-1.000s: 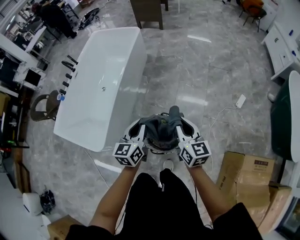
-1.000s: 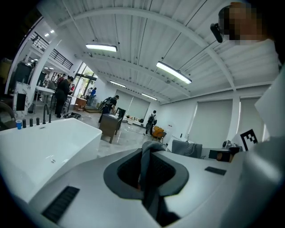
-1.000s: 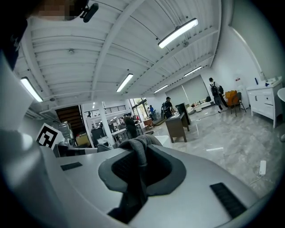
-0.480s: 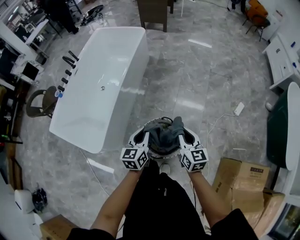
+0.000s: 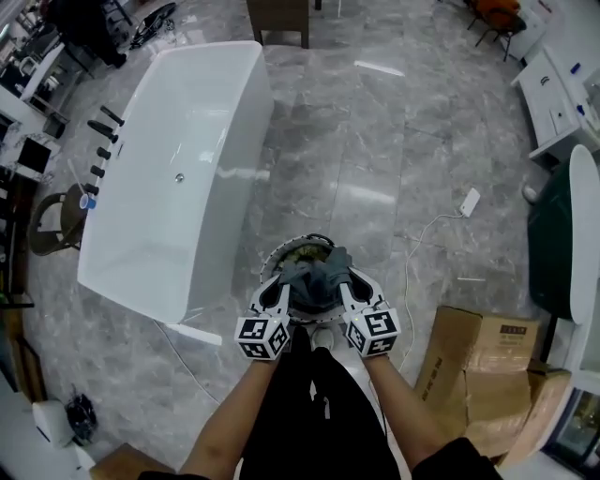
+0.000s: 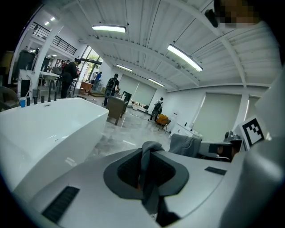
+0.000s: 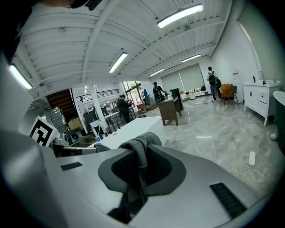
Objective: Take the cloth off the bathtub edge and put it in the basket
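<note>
A grey cloth [image 5: 314, 270] hangs bunched between my two grippers, just above a round basket [image 5: 298, 250] on the marble floor. My left gripper [image 5: 278, 289] is shut on the cloth's left end, and a fold of cloth [image 6: 149, 162] is pinched in its jaws. My right gripper [image 5: 345, 281] is shut on the other end, with cloth [image 7: 138, 153] draped over its jaws. The white bathtub [image 5: 169, 169] stands to the left of the basket, apart from it, with its rim bare. It also shows as the bathtub [image 6: 44, 129] at the left and the bathtub [image 7: 133, 128] far ahead.
Cardboard boxes [image 5: 478, 366] stand at the lower right. A white power strip [image 5: 470, 202] with its cable lies on the floor to the right. Black taps [image 5: 98, 141] line the tub's left side. A dark cabinet [image 5: 279, 19] stands beyond the tub. People move in the background.
Both grippers still hold the cloth and have sunk closer to the basket. The head view has swung, so the tub now lies further left and higher.
</note>
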Motion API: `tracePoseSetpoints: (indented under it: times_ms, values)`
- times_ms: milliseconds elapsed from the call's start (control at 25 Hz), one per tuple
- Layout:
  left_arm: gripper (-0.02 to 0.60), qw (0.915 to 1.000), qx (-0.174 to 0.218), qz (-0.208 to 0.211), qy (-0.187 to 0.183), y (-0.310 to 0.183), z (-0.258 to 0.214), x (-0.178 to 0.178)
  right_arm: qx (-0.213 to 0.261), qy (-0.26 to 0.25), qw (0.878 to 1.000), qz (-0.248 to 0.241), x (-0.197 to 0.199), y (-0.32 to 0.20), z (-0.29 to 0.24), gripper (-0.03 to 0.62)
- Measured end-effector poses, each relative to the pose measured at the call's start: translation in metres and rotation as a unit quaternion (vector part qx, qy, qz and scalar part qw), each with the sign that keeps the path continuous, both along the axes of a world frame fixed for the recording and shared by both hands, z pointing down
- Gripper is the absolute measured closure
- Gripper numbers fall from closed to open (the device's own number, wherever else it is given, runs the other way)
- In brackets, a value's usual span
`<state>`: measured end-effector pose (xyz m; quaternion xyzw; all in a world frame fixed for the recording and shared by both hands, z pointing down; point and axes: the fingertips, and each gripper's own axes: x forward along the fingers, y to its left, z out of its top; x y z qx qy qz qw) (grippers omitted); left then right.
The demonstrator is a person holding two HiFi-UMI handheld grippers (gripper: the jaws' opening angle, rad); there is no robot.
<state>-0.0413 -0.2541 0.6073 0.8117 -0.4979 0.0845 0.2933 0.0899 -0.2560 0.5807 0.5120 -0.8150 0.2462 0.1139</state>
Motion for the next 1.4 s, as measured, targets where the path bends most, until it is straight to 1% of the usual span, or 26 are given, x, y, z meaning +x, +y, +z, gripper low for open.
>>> tracePoseSetpoints:
  times_ms: [120, 240, 440, 640, 800, 1040, 1200, 1400]
  values:
    - [0.546, 1.0000, -0.004, 0.005, -0.004, -0.002, 0.019, 0.002, -0.011, -0.005, 1.000, 0.009, 0.006, 0.004, 0.023, 0.548]
    - [0.546, 1.0000, -0.005, -0.002, -0.003, -0.012, 0.041, 0.003, -0.027, -0.010, 0.999, 0.016, 0.012, 0.003, 0.055, 0.548]
    - [0.546, 1.0000, 0.001, -0.002, -0.008, -0.020, 0.079, 0.016, -0.051, 0.001, 0.999, 0.000, 0.012, 0.002, 0.104, 0.548]
    - [0.546, 0.9996, -0.028, 0.000, -0.010, -0.016, 0.132, 0.019, -0.077, 0.007, 0.997, -0.003, 0.006, 0.004, 0.152, 0.548]
    - [0.546, 0.9990, -0.026, 0.015, -0.034, -0.009, 0.169, 0.015, -0.101, 0.016, 0.995, -0.013, -0.002, 0.009, 0.190, 0.548]
    - [0.546, 0.9983, -0.039, 0.021, -0.039, -0.014, 0.216, 0.016, -0.125, 0.025, 0.992, -0.023, -0.004, 0.007, 0.242, 0.548]
    - [0.546, 0.9975, -0.041, 0.017, -0.055, -0.019, 0.246, 0.011, -0.138, 0.030, 0.990, -0.027, -0.010, 0.009, 0.273, 0.548]
    - [0.546, 0.9962, -0.069, 0.019, -0.049, -0.016, 0.300, 0.011, -0.152, 0.032, 0.987, -0.029, -0.009, 0.015, 0.318, 0.548]
